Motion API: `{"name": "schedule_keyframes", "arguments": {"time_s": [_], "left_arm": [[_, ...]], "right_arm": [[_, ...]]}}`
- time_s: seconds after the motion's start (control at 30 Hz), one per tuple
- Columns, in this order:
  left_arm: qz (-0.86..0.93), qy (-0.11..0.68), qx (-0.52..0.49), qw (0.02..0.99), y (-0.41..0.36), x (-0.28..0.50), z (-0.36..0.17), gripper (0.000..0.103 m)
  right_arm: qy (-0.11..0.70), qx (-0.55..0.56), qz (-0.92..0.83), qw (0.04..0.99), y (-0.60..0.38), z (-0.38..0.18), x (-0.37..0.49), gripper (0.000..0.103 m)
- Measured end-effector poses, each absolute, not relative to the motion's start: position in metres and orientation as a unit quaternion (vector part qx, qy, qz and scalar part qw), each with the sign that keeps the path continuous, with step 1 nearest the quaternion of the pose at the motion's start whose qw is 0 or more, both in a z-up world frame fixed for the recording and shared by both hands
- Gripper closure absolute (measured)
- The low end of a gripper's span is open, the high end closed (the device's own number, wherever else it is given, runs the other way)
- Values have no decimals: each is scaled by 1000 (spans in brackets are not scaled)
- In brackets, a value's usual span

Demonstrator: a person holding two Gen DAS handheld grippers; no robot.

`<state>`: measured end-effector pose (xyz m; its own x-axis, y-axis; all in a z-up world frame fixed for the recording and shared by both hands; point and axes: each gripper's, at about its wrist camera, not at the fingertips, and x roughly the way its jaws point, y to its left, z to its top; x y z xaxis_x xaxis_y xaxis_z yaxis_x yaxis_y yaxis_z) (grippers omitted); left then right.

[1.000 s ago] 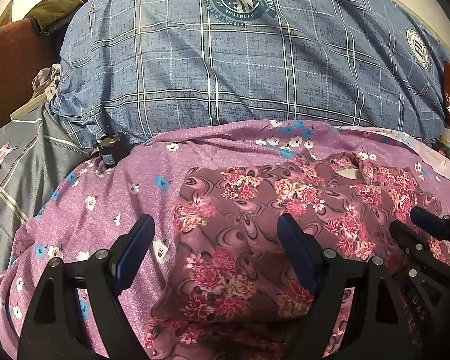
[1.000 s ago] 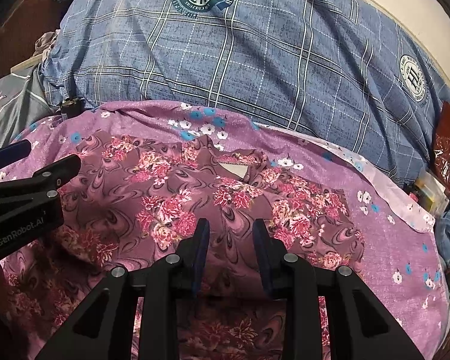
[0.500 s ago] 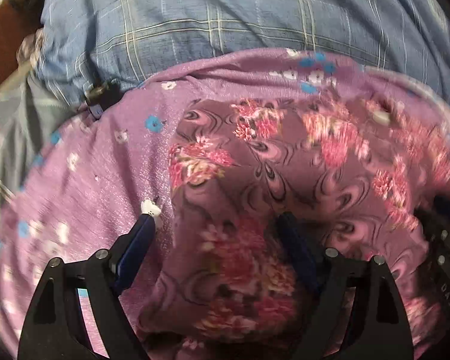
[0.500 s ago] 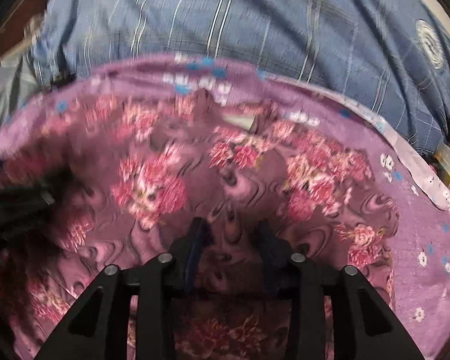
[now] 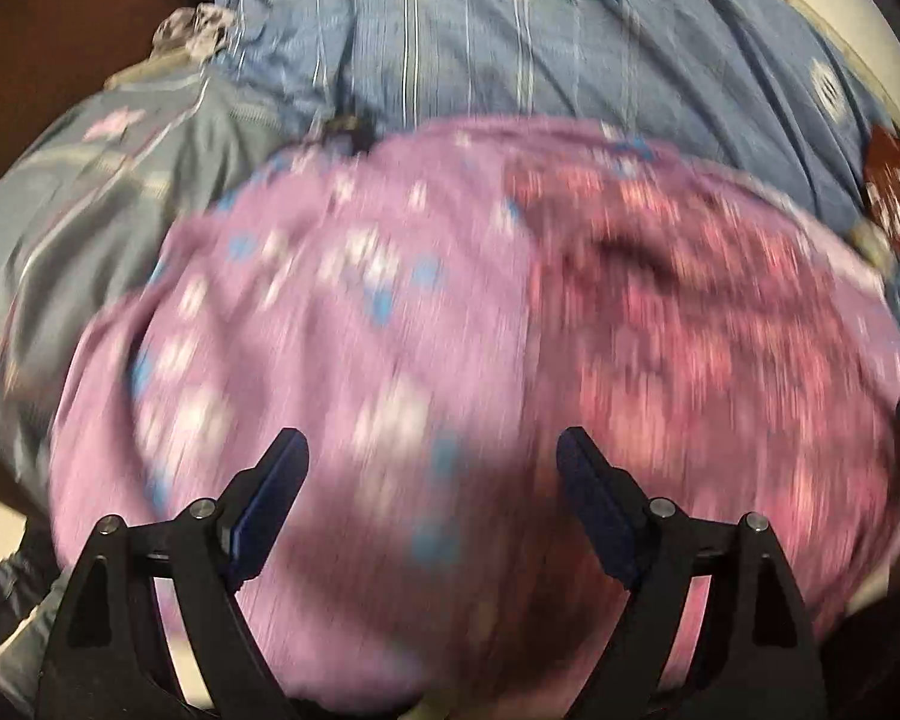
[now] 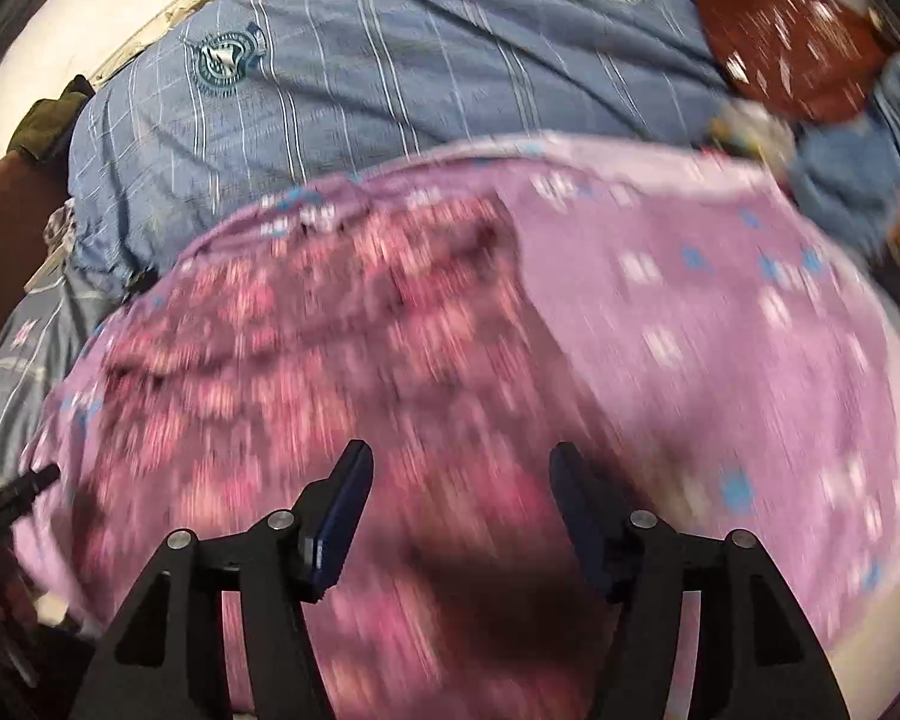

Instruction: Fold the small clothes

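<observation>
The small garment (image 5: 690, 312), dark mauve with pink flowers, lies spread on a lilac flowered sheet (image 5: 330, 330); both views are motion-blurred. My left gripper (image 5: 429, 450) is open over bare sheet, left of the garment's edge, with nothing between its fingers. In the right wrist view the garment (image 6: 330, 360) fills the left half and the sheet (image 6: 720, 330) the right. My right gripper (image 6: 461, 462) hangs over the garment's right part, its jaws opening and no cloth pinched between them. The left gripper's tip (image 6: 30, 480) shows at the far left edge.
A large blue plaid pillow (image 5: 570, 60) bulges behind the sheet. Grey bedding with a pink star (image 5: 90, 210) lies to the left, with a small black object (image 5: 348, 126) at the pillow's foot. A dark red packet (image 6: 792, 48) sits at the back right.
The left gripper has slid left, off the garment and over bare sheet. The right gripper has swung right toward the garment's right edge. Its jaws have widened from nearly closed to open.
</observation>
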<state>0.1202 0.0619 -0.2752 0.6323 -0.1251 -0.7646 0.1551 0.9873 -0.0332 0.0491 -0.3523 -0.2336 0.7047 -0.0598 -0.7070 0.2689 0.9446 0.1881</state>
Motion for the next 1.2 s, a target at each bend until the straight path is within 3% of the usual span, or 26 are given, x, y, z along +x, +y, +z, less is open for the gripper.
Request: {"name": "schedule_keyframes", "arguments": {"time_s": [0.23,0.33,0.5,0.63,0.77,0.8,0.83,0.9,0.97,1.2], "left_arm": [[-123,483,13,867,78,57,-319,18],[-140,493,-12,859,73,54,-327,20],[-164,500,-31,850,62,64,-334,22],[-184,512,13,839,40,64,-346,22],[-202,528,22,825,28,71,-358,23],[-209,528,9,823,29,73,-358,37],[-218,531,-4,819,30,75,-358,67],[-235,538,-23,810,31,76,-358,90],[-246,535,-28,808,32,74,-355,98],[-353,482,-28,802,29,45,-301,100]], "right_arm": [[437,144,-57,886,-347,-273,-35,32],[468,196,-36,861,-342,-295,-51,32],[504,259,-27,823,-320,-331,-47,32],[546,226,-64,804,-301,-351,-33,32],[535,243,-99,803,-309,-372,-27,32],[530,271,-79,800,-311,-376,-27,45],[522,288,-61,800,-312,-375,-28,74],[513,278,-44,811,-310,-364,-34,96],[517,255,-35,816,-307,-348,-42,97],[471,248,58,845,-315,-262,-90,97]]}}
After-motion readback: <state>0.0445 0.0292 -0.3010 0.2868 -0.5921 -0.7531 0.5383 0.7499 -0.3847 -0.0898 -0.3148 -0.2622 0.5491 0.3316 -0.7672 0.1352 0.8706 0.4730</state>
